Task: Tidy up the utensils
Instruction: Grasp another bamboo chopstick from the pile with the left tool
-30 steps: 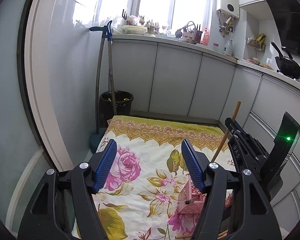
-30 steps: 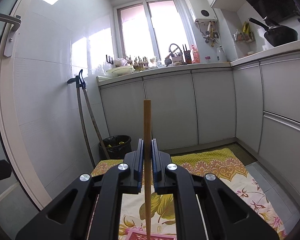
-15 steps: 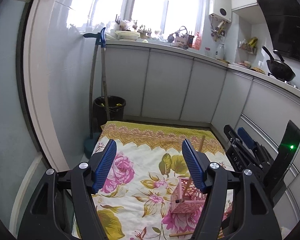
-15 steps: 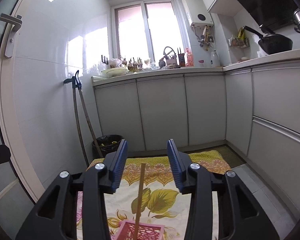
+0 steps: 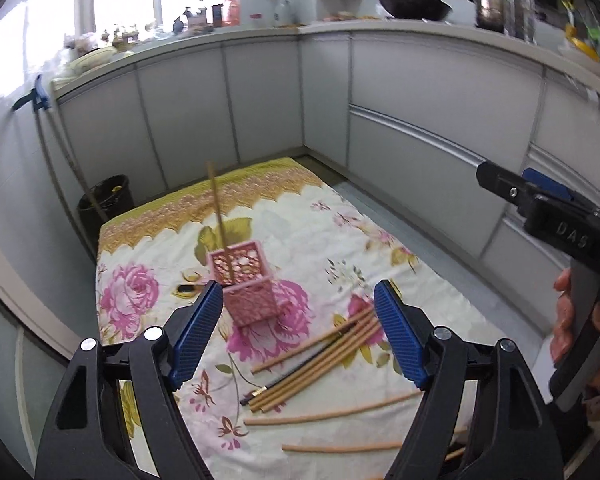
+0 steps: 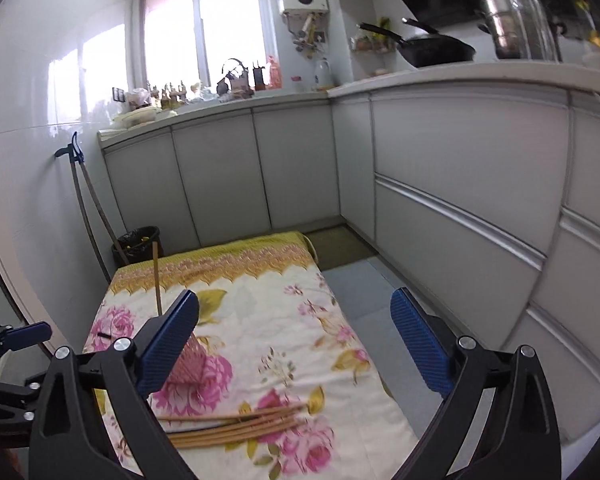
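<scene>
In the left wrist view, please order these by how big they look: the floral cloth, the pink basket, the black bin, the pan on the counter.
1. Floral cloth, by far the largest.
2. Pink basket.
3. Pan and black bin look about alike; both stand farther from the camera, so true size is unsure.

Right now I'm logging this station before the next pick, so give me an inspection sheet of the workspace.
Surface: floral quilted cloth spread on the floor.
Job's things: pink lattice plastic holder with one wooden chopstick standing in it; loose wooden chopsticks lying on the cloth.
Clutter: small dark object left of the holder, unidentifiable.
Grippers: left gripper open, empty; right gripper open, empty, jaws just opened.
Cables: nothing seen.
Surroundings: white cabinets, black bin, black wok on the counter.
</scene>
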{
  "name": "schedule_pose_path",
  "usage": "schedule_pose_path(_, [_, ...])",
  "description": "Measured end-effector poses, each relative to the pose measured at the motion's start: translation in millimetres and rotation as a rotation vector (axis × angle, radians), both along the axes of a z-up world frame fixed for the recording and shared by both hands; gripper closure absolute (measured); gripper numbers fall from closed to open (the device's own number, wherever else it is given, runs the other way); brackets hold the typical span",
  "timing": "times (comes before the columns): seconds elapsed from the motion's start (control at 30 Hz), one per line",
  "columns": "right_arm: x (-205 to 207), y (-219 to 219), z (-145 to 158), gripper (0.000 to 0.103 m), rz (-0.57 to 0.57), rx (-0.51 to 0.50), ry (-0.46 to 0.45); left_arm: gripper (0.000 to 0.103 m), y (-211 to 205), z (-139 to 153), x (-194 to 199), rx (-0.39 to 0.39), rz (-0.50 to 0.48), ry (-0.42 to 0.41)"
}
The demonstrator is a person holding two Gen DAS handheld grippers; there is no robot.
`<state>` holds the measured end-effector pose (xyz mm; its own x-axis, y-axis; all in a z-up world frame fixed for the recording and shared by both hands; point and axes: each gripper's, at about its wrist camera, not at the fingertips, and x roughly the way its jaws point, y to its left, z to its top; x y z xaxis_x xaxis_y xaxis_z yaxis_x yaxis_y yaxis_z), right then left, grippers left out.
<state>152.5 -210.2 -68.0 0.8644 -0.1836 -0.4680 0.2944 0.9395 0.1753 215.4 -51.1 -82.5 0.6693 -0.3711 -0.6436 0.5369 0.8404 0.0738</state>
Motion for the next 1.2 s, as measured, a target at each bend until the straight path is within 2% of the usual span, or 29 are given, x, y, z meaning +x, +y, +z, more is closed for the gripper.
schedule_pose_path(0.13, [-58.3, -23.3, -29.1, 0.009, -0.042, 0.145, 0.110, 0.033, -40.2, -22.8, -22.0, 0.156, -0.154, 0.019])
schedule_pose_path(0.3, [-120.6, -37.8, -73.4, 0.009, -0.079, 0.318, 0.248, 0.044, -74.9, -61.2, -44.2, 0.317, -0.347, 0.087])
schedule_pose_path(0.43, [-147.6, -42.9, -105.0, 0.009, -0.093, 0.414, 0.387, 0.049, -96.7, -95.7, -59.0, 0.485, -0.509, 0.127])
schedule_pose_path(0.53, [-161.9, -44.0, -124.6, 0.009, -0.090, 0.490, 0.470, 0.058, -107.0, -119.1, -69.2, 0.602, -0.581, 0.123])
schedule_pose_path(0.57, [-165.3, -42.7, -130.6, 0.009, -0.086, 0.509, 0.493, 0.062, -108.5, -124.7, -70.4, 0.620, -0.603, 0.135])
schedule_pose_path(0.6, [-167.0, -39.0, -132.5, 0.009, -0.086, 0.475, 0.510, 0.067, -109.7, -130.2, -71.1, 0.635, -0.626, 0.151])
schedule_pose_path(0.63, [-168.0, -35.0, -132.5, 0.009, -0.088, 0.438, 0.524, 0.069, -110.5, -135.5, -71.7, 0.652, -0.648, 0.165])
schedule_pose_path(0.7, [-168.8, -32.3, -132.8, 0.009, -0.084, 0.423, 0.547, 0.071, -112.0, -145.8, -74.1, 0.690, -0.700, 0.201])
schedule_pose_path(0.83, [-164.9, -39.2, -128.2, 0.009, -0.056, 0.474, 0.578, 0.075, -112.1, -162.5, -84.8, 0.811, -0.846, 0.209])
schedule_pose_path(0.9, [-163.2, -37.8, -122.2, 0.009, -0.053, 0.453, 0.571, 0.076, -112.5, -167.1, -92.7, 0.830, -0.941, 0.221])
schedule_pose_path(0.97, [-163.8, -36.9, -120.7, 0.009, -0.047, 0.475, 0.561, 0.077, -114.2, -172.4, -100.2, 0.840, -1.001, 0.243])
schedule_pose_path(1.07, [-163.8, -32.1, -122.7, 0.009, -0.023, 0.514, 0.573, 0.077, -118.9, -182.0, -103.8, 0.844, -1.041, 0.275])
schedule_pose_path(1.13, [-163.1, -29.6, -127.0, 0.009, -0.008, 0.550, 0.592, 0.077, -118.8, -188.0, -105.3, 0.878, -1.057, 0.272])
schedule_pose_path(1.2, [-161.3, -27.5, -133.6, 0.009, 0.002, 0.604, 0.610, 0.076, -116.7, -190.9, -106.2, 0.887, -1.086, 0.302])
